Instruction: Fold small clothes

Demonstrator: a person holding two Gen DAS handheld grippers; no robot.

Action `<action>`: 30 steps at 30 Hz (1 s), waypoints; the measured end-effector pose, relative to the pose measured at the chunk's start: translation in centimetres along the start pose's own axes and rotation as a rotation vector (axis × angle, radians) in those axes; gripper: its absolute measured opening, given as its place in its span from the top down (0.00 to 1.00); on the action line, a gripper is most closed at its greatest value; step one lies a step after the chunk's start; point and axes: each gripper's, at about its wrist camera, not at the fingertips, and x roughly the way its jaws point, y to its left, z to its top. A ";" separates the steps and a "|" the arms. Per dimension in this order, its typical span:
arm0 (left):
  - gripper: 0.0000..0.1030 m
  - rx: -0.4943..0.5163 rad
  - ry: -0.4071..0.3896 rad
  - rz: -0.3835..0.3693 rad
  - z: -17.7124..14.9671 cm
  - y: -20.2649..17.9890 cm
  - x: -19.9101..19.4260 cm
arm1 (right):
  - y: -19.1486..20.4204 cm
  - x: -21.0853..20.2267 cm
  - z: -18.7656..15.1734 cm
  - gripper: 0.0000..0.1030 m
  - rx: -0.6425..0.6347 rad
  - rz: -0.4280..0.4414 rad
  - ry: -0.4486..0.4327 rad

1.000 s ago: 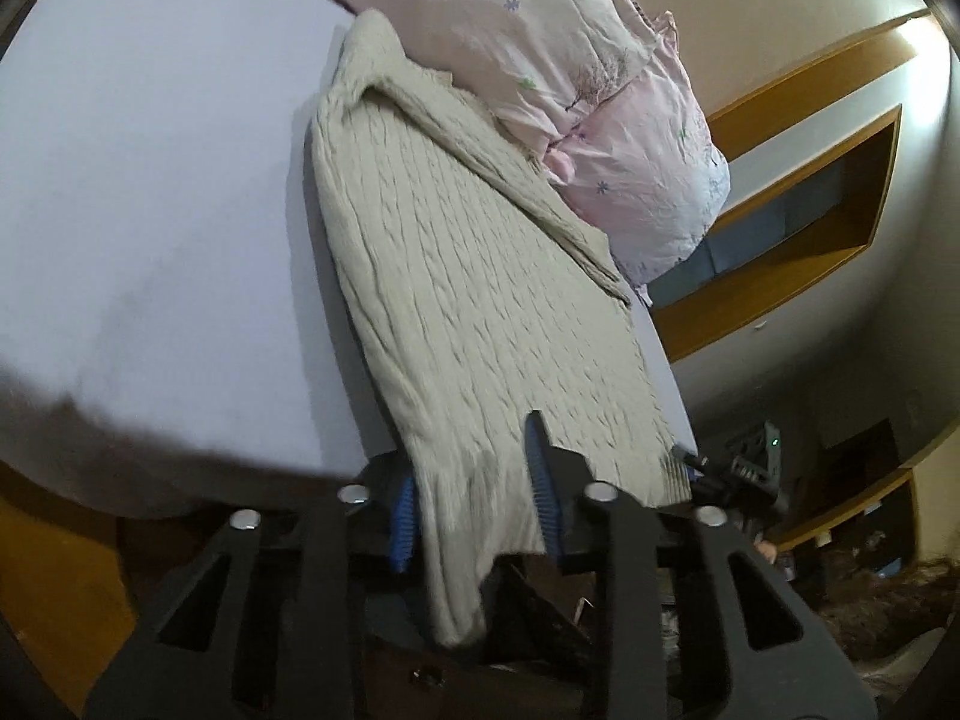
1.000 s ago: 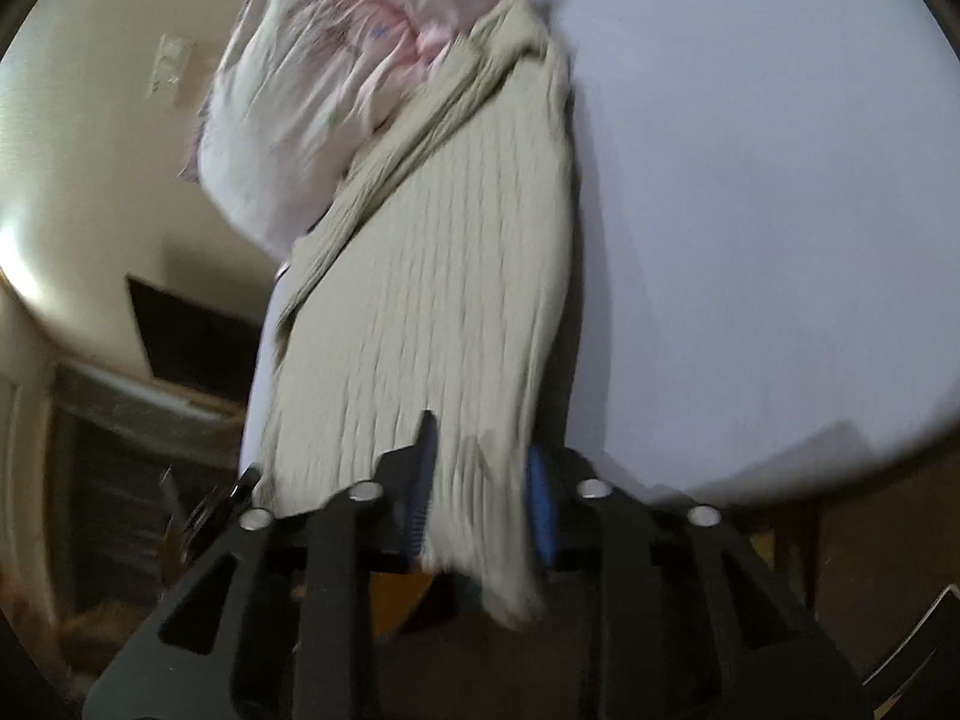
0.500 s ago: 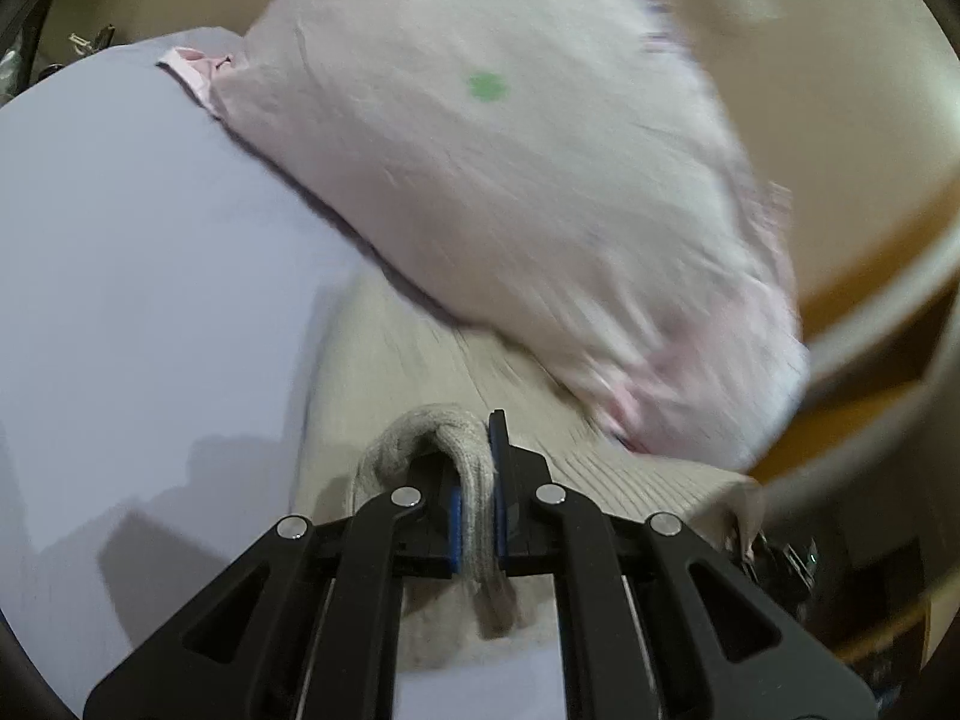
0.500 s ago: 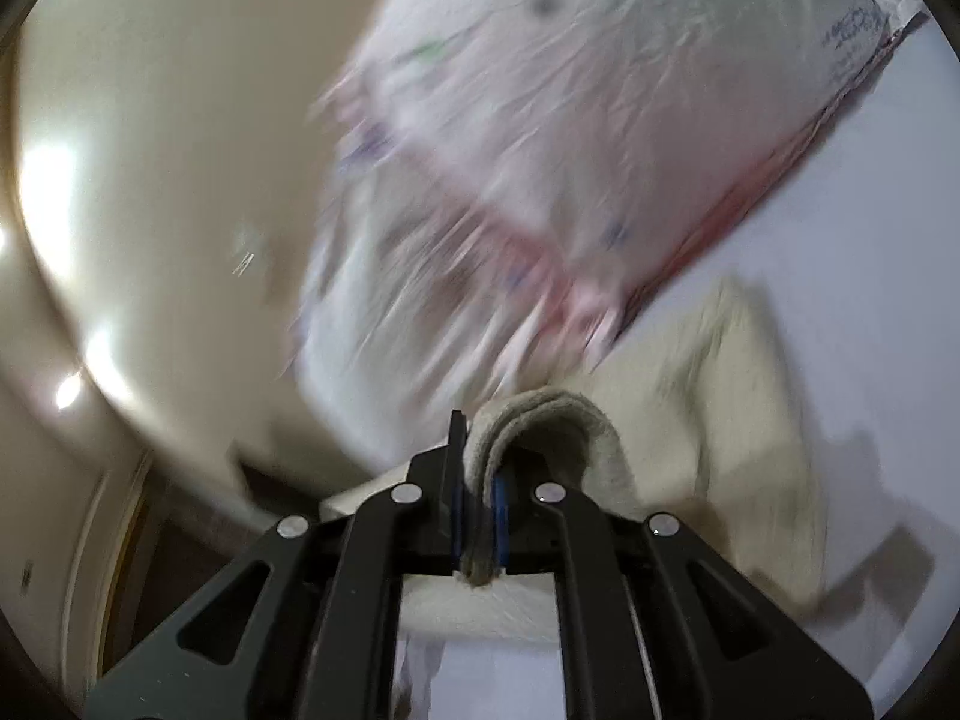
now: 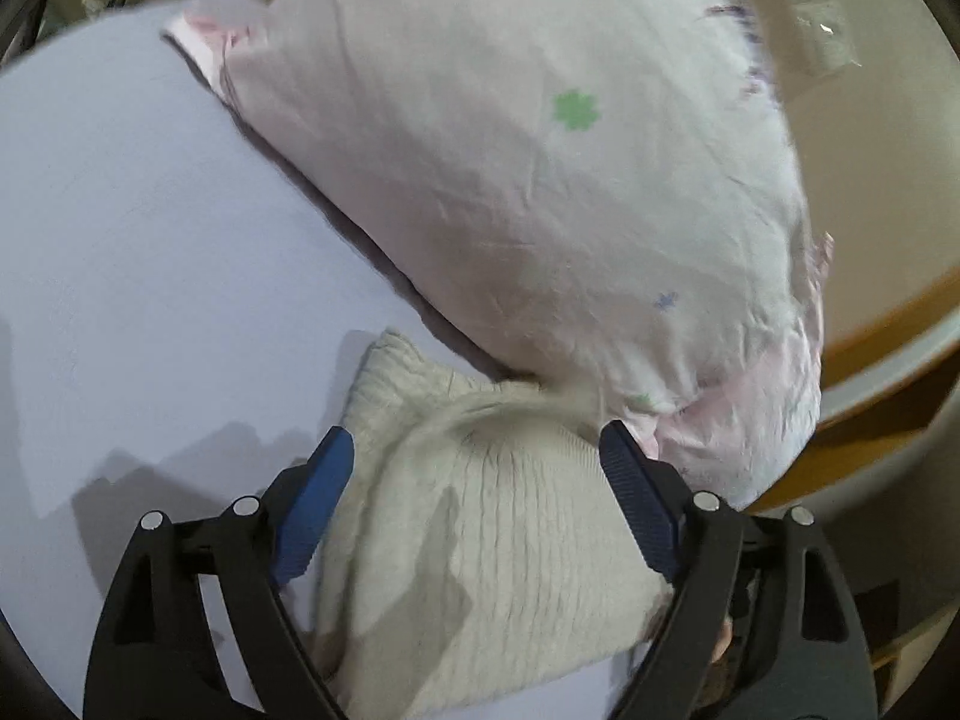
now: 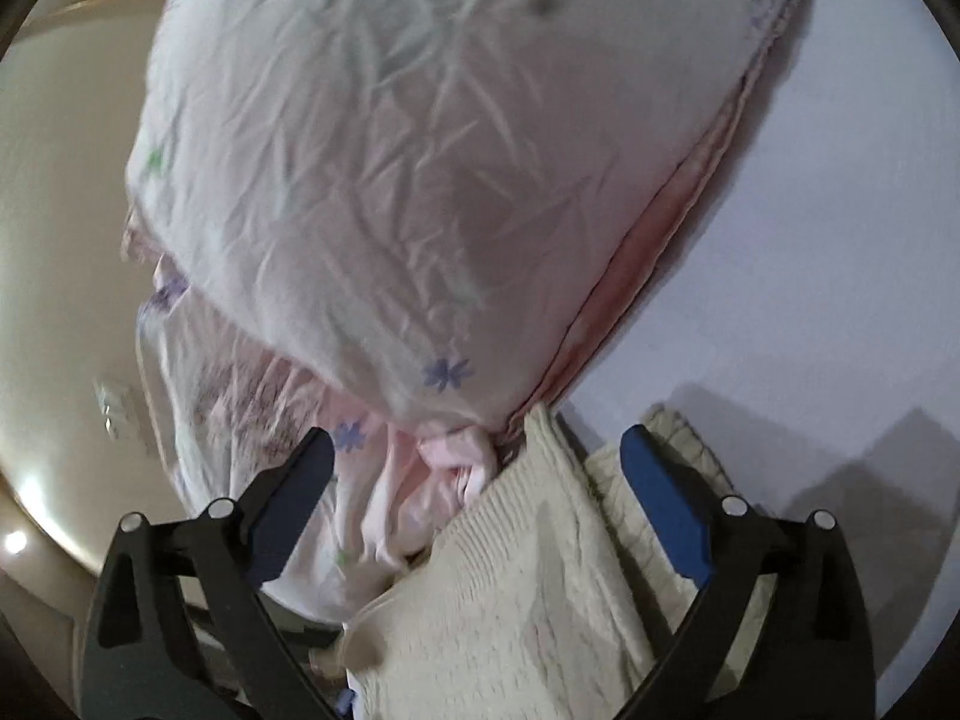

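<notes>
A cream cable-knit sweater (image 5: 480, 546) lies folded over itself on the pale bed sheet (image 5: 150, 300), its far edge against a pink pillow. My left gripper (image 5: 477, 444) is open above the sweater's folded top edge and holds nothing. In the right wrist view the same sweater (image 6: 540, 588) lies below my right gripper (image 6: 477, 450), which is open and empty, its fingers wide apart over the sweater's corner and the pillow's edge.
A large pink flowered pillow (image 5: 540, 180) lies just beyond the sweater, also filling the right wrist view (image 6: 420, 180). A cream wall and wooden headboard trim (image 5: 888, 324) are behind it. The bed sheet (image 6: 810, 240) stretches to one side.
Both grippers carried the sweater's hem up toward the pillow, folding it in half, and have now opened and let go of it.
</notes>
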 end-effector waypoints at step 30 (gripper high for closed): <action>0.83 0.400 0.343 -0.384 -16.2 -25.1 17.2 | -1.5 -9.8 -1.6 0.02 -0.120 -0.022 0.083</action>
